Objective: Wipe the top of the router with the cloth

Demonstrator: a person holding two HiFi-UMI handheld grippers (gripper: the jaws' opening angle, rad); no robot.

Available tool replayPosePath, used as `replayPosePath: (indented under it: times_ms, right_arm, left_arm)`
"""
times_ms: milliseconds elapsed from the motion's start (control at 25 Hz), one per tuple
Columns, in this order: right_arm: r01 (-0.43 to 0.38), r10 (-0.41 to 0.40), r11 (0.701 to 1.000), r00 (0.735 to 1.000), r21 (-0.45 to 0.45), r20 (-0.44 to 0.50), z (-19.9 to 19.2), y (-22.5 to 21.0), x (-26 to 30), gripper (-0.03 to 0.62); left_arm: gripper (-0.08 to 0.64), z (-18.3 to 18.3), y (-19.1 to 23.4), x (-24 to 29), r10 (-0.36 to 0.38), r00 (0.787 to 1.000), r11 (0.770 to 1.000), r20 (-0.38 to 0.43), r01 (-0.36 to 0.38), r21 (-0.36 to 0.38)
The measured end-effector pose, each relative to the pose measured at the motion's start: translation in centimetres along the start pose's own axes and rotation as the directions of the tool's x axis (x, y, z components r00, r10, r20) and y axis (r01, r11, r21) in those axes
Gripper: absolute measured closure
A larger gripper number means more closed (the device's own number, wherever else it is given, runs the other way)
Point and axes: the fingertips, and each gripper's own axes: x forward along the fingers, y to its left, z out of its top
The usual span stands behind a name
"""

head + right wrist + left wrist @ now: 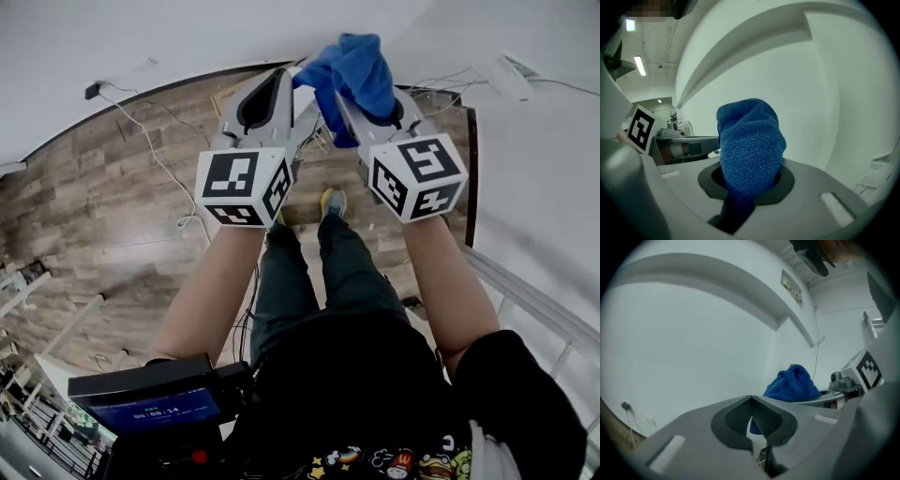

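The right tool clamps the bunched blue cloth (raised just beside the left tool, jaws pressed together, empty). White wall ahead, wooden floor far below.

Wood-plank floor below and left of left hand-held gripper. White wall beyond, dark baseboard along floor edge. Thin cables trail over floor, left of gripper; dark plug at baseboard. White railing well right. Ceiling strip light lit.
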Motion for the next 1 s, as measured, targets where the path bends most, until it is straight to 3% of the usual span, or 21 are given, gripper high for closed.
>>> replayPosePath:
  times_ms: [120, 240, 520, 760, 1000]
  right_arm:
    - [-0.003, 0.004, 1.000, 0.997, -0.016, 0.076, 7.4, 2.9, -2.5, 0.492]
    - [0.053, -0.052, 0.999, 0.994, -0.005, 0.097, 8.9, 5.0, -4.7, 0.492]
    - [0.184, -0.186, 0.983, 0.973, 0.024, 0.137, 10.7, 6.0, -5.6, 0.494]
    - [0.220, -0.216, 0.976, 0.960, 0.001, 0.178, 13.6, 9.1, -7.2, 0.494]
    - [0.223, -0.220, 0.975, 0.959, 0.002, 0.181, 13.6, 7.0, -4.2, 0.494]
  left_arm:
    - [0.560, 8.2, -0.4, -2.0, 0.008, 0.999, 0.997, 0.049, -0.012, 0.074]
    - [0.560, 11.5, 0.1, -4.7, 0.051, 0.997, 0.994, 0.057, -0.057, 0.094]
    - [0.560, 13.2, 2.3, -8.3, 0.158, 0.983, 0.980, 0.091, -0.167, 0.106]
    - [0.560, 14.9, 1.2, -11.2, 0.128, 0.987, 0.986, 0.102, -0.138, 0.093]
    - [0.560, 14.4, 2.7, -8.3, 0.126, 0.986, 0.986, 0.106, -0.136, 0.095]
